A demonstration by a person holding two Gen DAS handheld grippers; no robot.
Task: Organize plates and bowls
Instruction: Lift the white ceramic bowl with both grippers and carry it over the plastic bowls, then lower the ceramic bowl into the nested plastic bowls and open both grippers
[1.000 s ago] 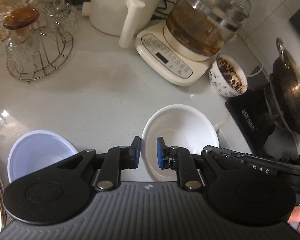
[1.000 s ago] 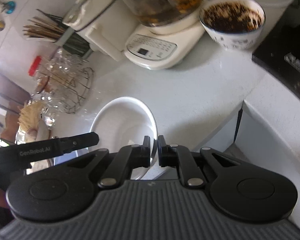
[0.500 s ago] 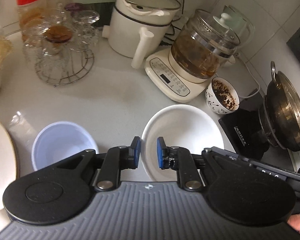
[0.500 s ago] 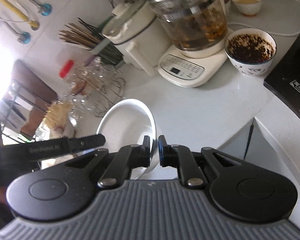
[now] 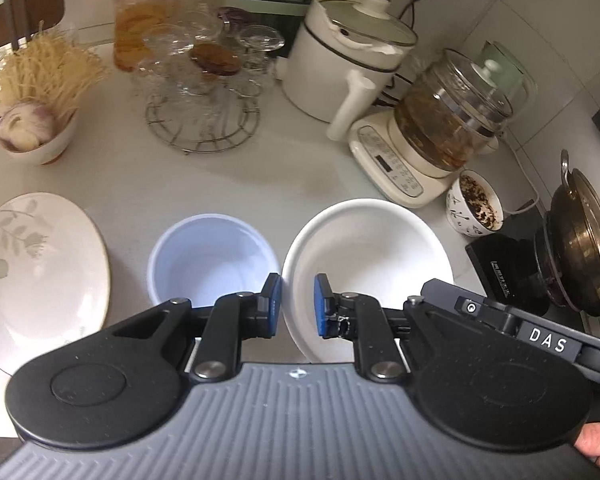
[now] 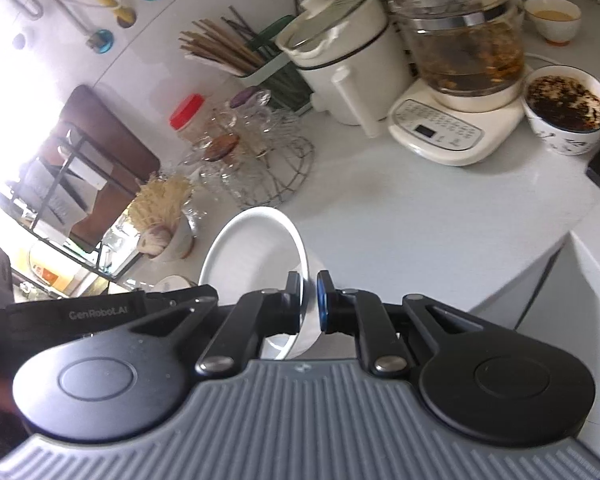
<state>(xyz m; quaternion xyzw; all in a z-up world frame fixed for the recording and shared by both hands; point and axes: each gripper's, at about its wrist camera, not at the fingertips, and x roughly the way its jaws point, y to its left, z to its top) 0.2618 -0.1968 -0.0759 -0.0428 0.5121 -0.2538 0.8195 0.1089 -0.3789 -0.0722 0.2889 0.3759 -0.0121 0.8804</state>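
Observation:
A white bowl (image 5: 368, 248) is held tilted above the white counter; my right gripper (image 6: 309, 304) is shut on its near rim (image 6: 260, 256). My left gripper (image 5: 297, 306) is open with a small gap, above the left edge of the white bowl and touching nothing. A pale blue bowl (image 5: 212, 256) stands to the left of the white bowl. A white plate with a grey leaf print (image 5: 32, 272) lies at the far left.
At the back stand a wire rack of glasses (image 5: 204, 92), a white electric pot (image 5: 348, 56), a glass kettle on a cream base (image 5: 440, 128) and a cup of dark bits (image 5: 478, 204). A stove with a metal pot (image 5: 580, 236) is right. A bowl of noodles (image 5: 40, 92) is back left.
Both grippers have risen and drawn back from the counter, and the white bowl has come up with the right gripper. The plate and noodle bowl have come into the left view.

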